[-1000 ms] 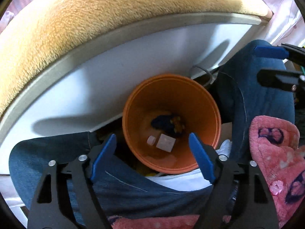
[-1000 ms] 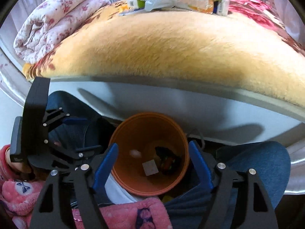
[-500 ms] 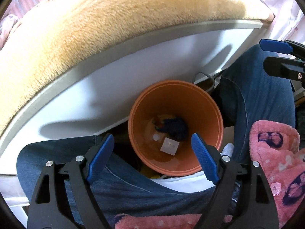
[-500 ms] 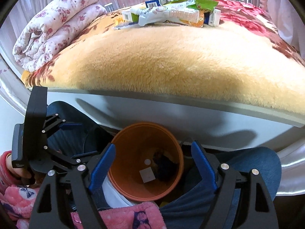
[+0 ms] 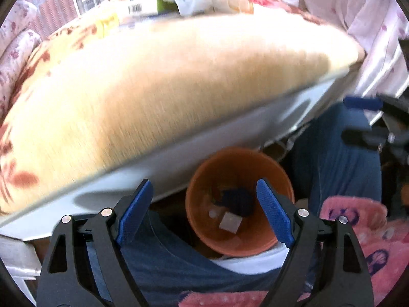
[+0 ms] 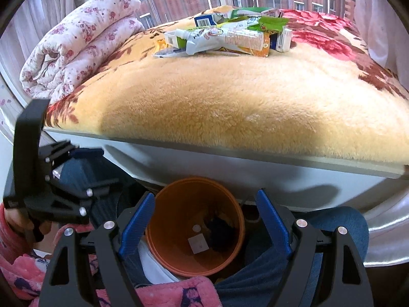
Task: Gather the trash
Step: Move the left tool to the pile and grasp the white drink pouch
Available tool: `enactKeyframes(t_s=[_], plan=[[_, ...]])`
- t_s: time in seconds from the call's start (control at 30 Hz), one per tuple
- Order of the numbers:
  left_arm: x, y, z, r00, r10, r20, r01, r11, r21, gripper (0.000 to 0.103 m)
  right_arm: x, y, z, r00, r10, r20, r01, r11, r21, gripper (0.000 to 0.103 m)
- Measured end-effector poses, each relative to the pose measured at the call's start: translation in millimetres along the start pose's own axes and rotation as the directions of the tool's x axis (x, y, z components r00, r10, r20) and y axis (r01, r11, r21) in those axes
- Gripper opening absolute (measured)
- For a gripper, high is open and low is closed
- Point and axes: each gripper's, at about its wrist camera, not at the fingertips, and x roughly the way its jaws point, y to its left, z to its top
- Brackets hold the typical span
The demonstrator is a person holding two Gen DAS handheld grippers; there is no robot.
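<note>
Currently the left gripper [image 5: 204, 215] and right gripper [image 6: 204, 226] both stand apart, empty. The orange bin [image 6: 179, 261] stands upright, mouth up, between the knees. The trash pile [image 6: 225, 34] lies lengthwise across the bed [image 6: 230, 107].

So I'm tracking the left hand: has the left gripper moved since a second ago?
Yes. The left gripper has risen and tilted up: the orange bin sits lower in its view, and the trash pile now shows.

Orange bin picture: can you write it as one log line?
left tongs: open, empty | right tongs: open, empty | orange bin: few scraps inside | wrapper pile: on bed
</note>
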Motion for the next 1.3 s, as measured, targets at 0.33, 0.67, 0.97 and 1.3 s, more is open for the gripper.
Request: enactKeyframes(t_s=[0.33, 0.67, 0.97, 1.3], plan=[[-13.6, 34.2, 68.5, 0.994, -0.010, 0.110, 0.023, 0.993, -0.116, 0.081, -5.2, 0.5, 1.3, 1.000, 0.005, 0.027, -0.005, 1.000, 0.009, 0.081], [5.5, 44.9, 136.1, 0.964, -0.183, 0.191, 0.226, 0.945, -0.238, 0.081, -3.5, -2.0, -2.0, 0.999, 0.011, 0.033, -0.011, 1.000, 0.024, 0.081], [53.9, 76.9, 191.3, 0.919, -0.295, 0.263, 0.375, 0.861, -0.344, 0.081, -9.1, -6.8, -7.8, 0.998, 0.007, 0.056, -0.009, 0.999, 0.036, 0.081], [66.6, 74.1, 205.7, 0.842, -0.436, 0.317, 0.534, 0.758, -0.375, 0.082, -9.2, -20.4, -13.5, 0.998, -0.002, 0.058, -0.003, 0.997, 0.079, 0.081]])
